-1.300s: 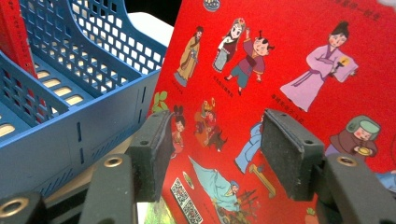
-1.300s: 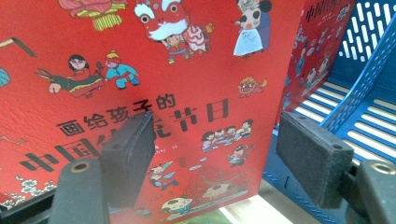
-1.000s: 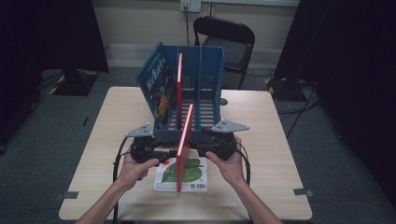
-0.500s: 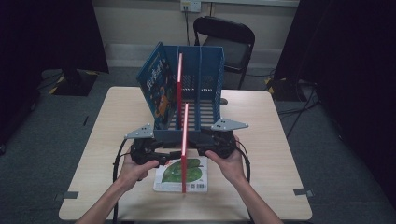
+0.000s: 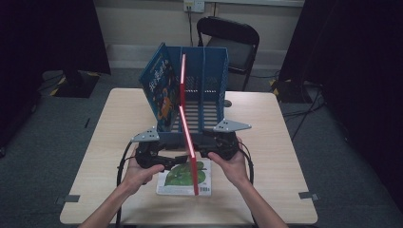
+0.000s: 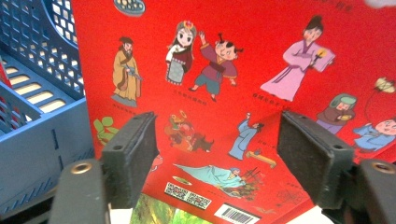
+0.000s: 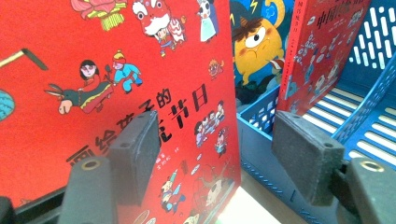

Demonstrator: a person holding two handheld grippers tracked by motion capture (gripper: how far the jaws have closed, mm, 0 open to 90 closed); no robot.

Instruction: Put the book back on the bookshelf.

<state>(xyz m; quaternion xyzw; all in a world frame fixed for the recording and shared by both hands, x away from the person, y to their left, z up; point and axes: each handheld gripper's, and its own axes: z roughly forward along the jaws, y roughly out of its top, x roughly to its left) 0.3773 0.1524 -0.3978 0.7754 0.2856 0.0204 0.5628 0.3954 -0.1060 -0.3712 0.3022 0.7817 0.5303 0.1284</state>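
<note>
Standing upright between both spread grippers (image 5: 164, 159) (image 5: 211, 151), the red book (image 5: 188, 142) touches neither.

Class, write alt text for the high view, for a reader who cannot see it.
A thin red book stands on edge between the left gripper and right gripper, above a green book lying flat on the table. Behind it, a blue rack holds two more books.
</note>
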